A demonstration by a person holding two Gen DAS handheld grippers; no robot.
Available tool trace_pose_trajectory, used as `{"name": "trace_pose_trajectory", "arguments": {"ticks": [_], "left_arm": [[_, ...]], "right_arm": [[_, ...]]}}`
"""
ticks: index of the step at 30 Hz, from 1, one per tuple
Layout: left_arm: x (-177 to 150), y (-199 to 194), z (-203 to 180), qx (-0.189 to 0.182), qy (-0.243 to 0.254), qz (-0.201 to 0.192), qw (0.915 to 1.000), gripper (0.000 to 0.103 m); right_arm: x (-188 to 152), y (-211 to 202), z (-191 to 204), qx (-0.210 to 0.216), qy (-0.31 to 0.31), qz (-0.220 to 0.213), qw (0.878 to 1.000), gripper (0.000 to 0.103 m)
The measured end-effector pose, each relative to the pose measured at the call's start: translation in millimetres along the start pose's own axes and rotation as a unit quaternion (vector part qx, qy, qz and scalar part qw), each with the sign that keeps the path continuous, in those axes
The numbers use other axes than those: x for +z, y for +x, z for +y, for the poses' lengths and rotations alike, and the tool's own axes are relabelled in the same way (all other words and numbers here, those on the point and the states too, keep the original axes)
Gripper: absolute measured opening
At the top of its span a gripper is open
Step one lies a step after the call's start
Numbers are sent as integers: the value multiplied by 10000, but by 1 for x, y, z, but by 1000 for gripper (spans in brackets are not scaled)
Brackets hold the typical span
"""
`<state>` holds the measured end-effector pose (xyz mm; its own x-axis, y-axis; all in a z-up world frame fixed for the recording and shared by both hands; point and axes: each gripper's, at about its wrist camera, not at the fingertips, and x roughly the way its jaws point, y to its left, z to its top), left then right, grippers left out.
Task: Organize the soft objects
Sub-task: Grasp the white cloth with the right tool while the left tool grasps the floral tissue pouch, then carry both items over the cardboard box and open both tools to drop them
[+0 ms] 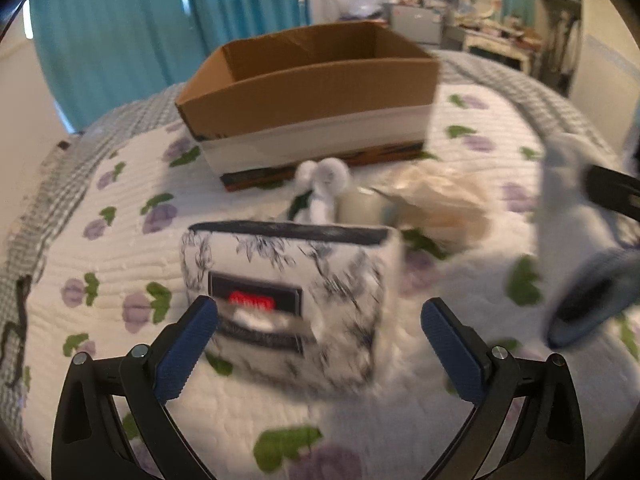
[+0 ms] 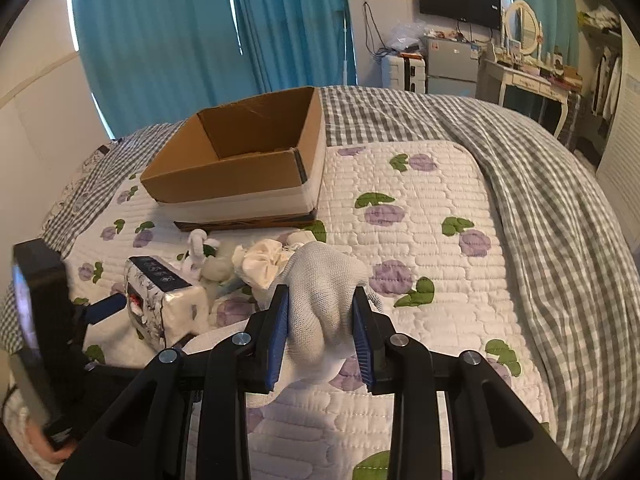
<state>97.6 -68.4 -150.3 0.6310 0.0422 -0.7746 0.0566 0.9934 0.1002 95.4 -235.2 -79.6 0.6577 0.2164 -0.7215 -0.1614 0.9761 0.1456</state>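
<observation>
On a bed (image 2: 540, 216) spread with a flowered quilt (image 2: 432, 220), before teal curtains (image 2: 160, 40), the right tongs (image 2: 320, 330) are pinching a white glove (image 2: 320, 296) while the left tongs (image 1: 320, 344) are gaping around a tissue pack (image 1: 288, 292) near the cardboard box (image 2: 240, 168).

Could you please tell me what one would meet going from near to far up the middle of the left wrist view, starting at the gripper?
Left gripper, open → tissue pack with a floral print → small white plush toy → cardboard box → teal curtains at the far wall.
</observation>
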Motion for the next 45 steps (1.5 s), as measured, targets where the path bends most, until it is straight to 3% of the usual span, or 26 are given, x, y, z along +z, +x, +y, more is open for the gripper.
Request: {"name": "trace_pose_trajectory", "arguments": {"ticks": [3, 6, 9, 10, 14, 16, 18, 19, 26, 33, 37, 40, 45], "left_arm": [[-1, 16, 0, 244, -118, 75, 9996, 103], [-3, 23, 6, 227, -167, 79, 9996, 93], [-2, 17, 7, 75, -90, 38, 9999, 80], [-3, 14, 9, -27, -37, 30, 10000, 70], [-3, -3, 11, -287, 55, 1, 9996, 47], [-3, -17, 19, -380, -65, -142, 9992, 42], [-1, -32, 26, -597, -154, -281, 9977, 40], [0, -42, 30, -366, -151, -697, 9968, 40], [18, -105, 47, -524, -113, -1401, 9887, 40], [63, -131, 56, -652, 29, -1738, 9826, 40], [106, -121, 55, -755, 154, -1853, 9797, 40], [136, -101, 55, -715, 234, -1810, 9806, 40], [178, -57, 54, -697, 286, -1608, 9841, 40]], "right_arm": [[-1, 7, -6, 52, 84, 70, 9999, 30], [-2, 14, -8, 133, 113, 121, 9998, 30], [-2, 18, -6, 149, 68, 162, 9997, 30], [-2, 18, -5, 130, 51, 165, 9998, 30], [-1, 13, -2, 96, 10, 111, 9999, 30], [0, 7, 2, 79, -28, 42, 10000, 30], [1, -1, 6, 80, -71, -42, 9999, 30], [2, -6, 10, 87, -104, -97, 9999, 30], [17, -39, 37, 200, -410, -488, 9978, 30], [84, -75, 61, 200, -959, -1176, 9882, 30], [135, -69, 65, 391, -1101, -1370, 9837, 30], [171, -49, 72, 309, -1352, -1436, 9799, 30], [214, 19, 75, 360, -1507, -1075, 9821, 30]]}}
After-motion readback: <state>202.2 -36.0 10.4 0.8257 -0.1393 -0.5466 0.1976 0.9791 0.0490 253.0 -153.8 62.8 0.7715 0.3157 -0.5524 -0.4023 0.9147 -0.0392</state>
